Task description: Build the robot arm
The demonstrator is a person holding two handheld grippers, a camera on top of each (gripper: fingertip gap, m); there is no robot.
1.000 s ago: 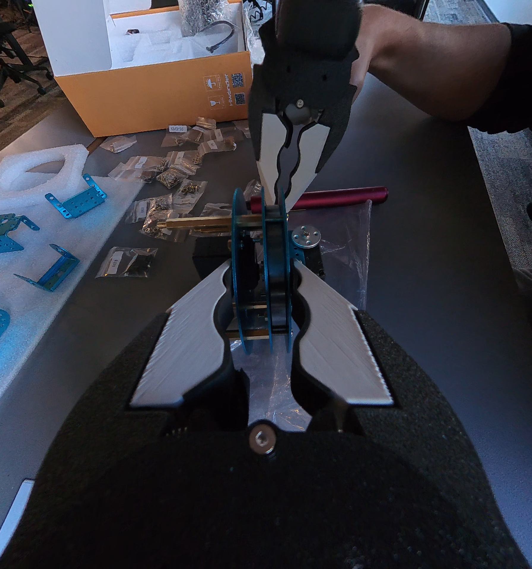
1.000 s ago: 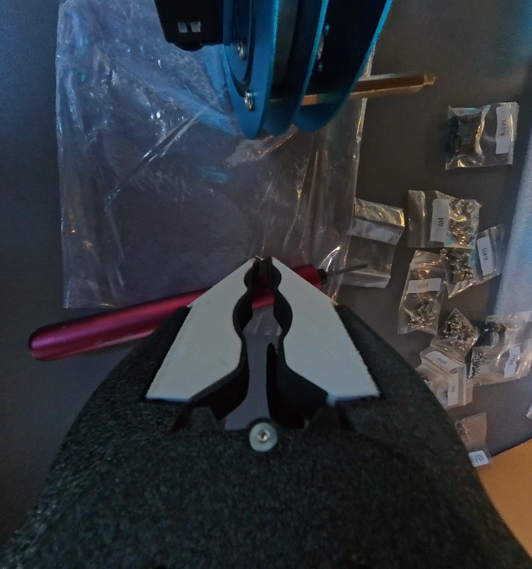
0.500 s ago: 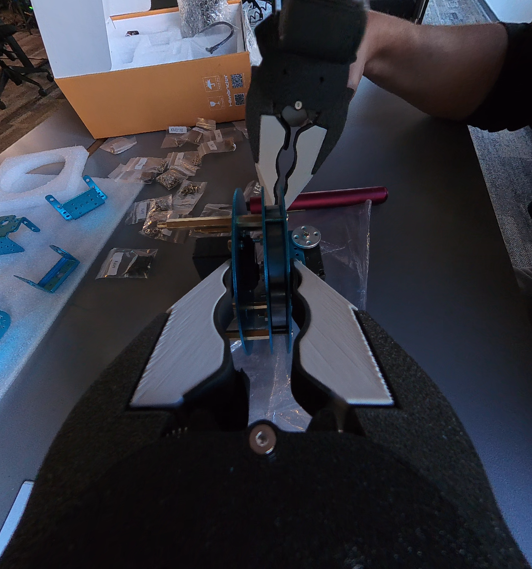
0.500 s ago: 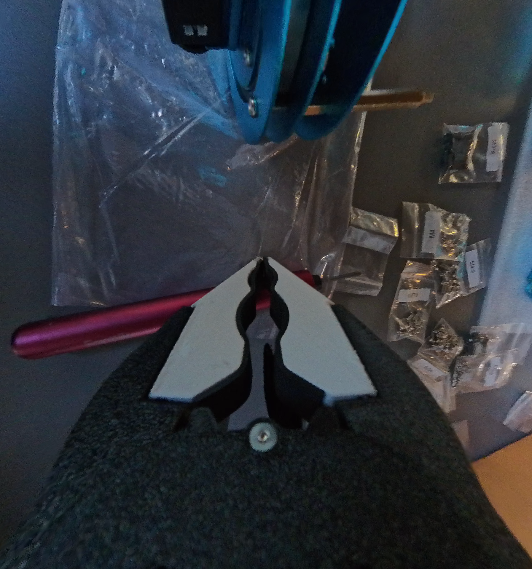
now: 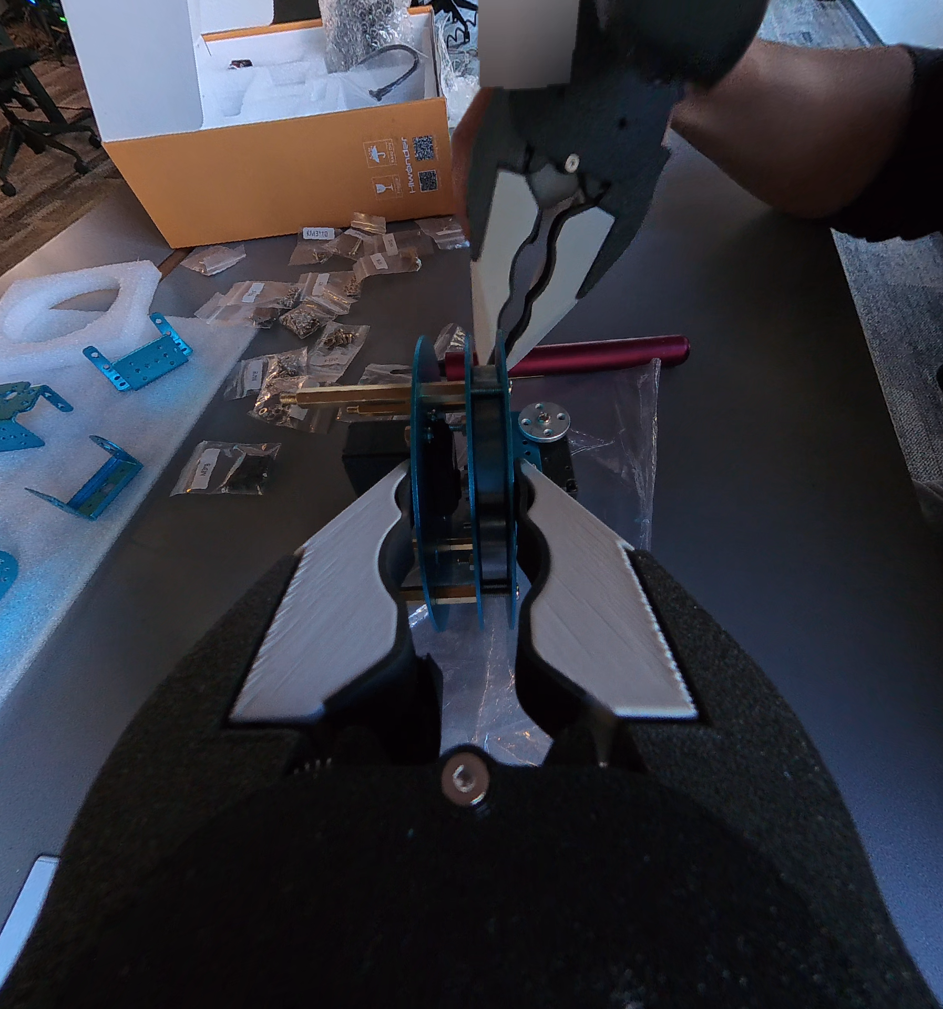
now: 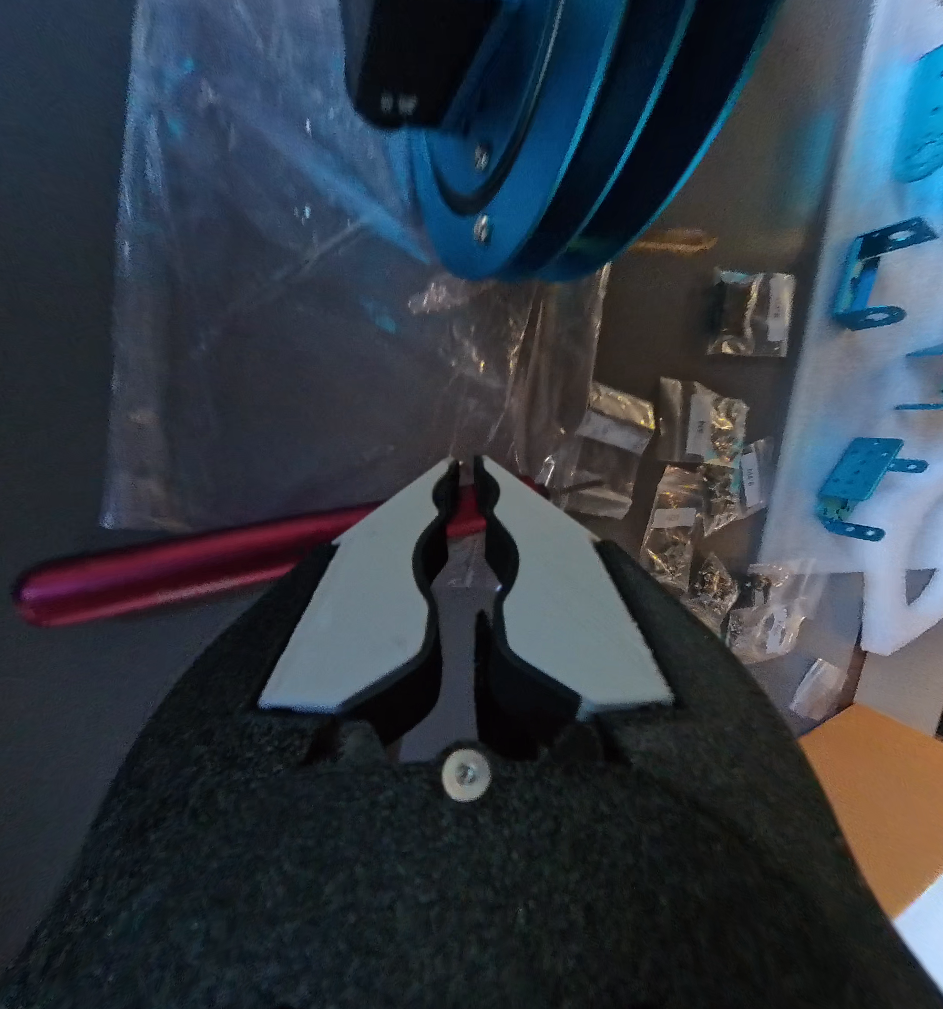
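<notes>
My left gripper [image 5: 464, 480] is shut on a blue disc assembly [image 5: 428, 491] with several round plates on edge, brass standoffs [image 5: 349, 396] and a black servo with a silver horn [image 5: 543, 423]. It holds the assembly just above a clear plastic bag [image 5: 622, 437]. My right gripper [image 5: 499, 352], held by a person's hand, points down at the assembly's top far edge. In the right wrist view its tips [image 6: 465, 461] are almost together on a tiny pale piece that looks like a small screw. The assembly [image 6: 513, 191] hangs ahead of them.
A red metal tube [image 5: 595, 352] lies behind the assembly, also in the right wrist view [image 6: 185, 568]. Several small bags of screws [image 5: 305, 322] lie on the dark table. An open orange box [image 5: 294, 169] stands at the back. Blue brackets [image 5: 136, 360] rest on white foam [image 5: 49, 437] at left. Left tips to right tips: about 15 cm.
The right gripper has shifted right and tilted while its tip stays at the assembly's top edge. In its own view the assembly has grown closer. The left gripper has not moved.
</notes>
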